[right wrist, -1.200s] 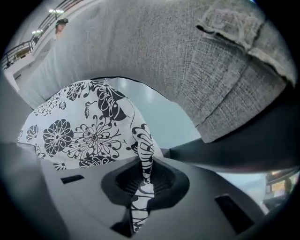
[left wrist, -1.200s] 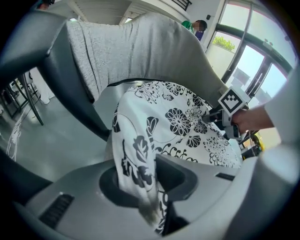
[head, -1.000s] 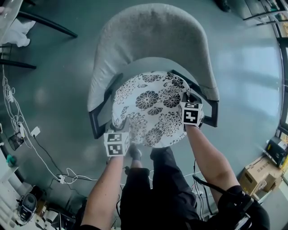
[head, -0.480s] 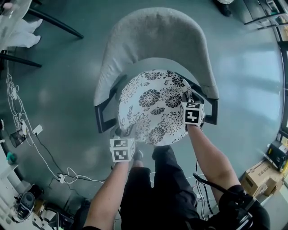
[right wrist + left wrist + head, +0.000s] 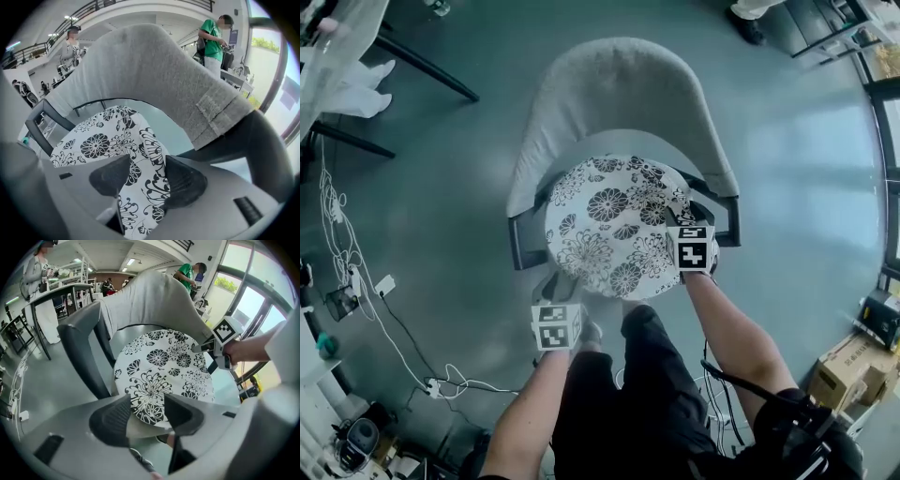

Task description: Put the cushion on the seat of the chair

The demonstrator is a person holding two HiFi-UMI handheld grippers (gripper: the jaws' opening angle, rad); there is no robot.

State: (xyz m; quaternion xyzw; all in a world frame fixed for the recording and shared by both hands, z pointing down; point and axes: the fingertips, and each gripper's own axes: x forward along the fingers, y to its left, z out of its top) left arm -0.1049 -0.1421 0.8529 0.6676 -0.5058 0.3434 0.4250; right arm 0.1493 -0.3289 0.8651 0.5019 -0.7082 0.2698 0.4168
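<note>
The round white cushion (image 5: 614, 225) with black flowers lies flat on the seat of the grey chair (image 5: 623, 89), between its dark armrests. My left gripper (image 5: 562, 286) hovers just off the cushion's near-left edge. Its jaws are still opening, and the pads touch nothing; the left gripper view shows the cushion (image 5: 159, 366) beyond them. My right gripper (image 5: 687, 214) is above the cushion's right edge by the armrest (image 5: 724, 220). Its jaws are opening too, and the cushion (image 5: 108, 140) shows below the gap, not pinched. Behind it rises the grey backrest (image 5: 150, 70).
Cables and a power strip (image 5: 384, 281) trail over the floor at the left. A cardboard box (image 5: 848, 361) stands at the right. Dark table legs (image 5: 422, 61) cross the top left. People stand at benches in the background (image 5: 213, 40). My own legs are just below the seat.
Both grippers let go of the cushion's edge, opened their jaws and drew up and back toward me. The cushion stayed flat on the seat.
</note>
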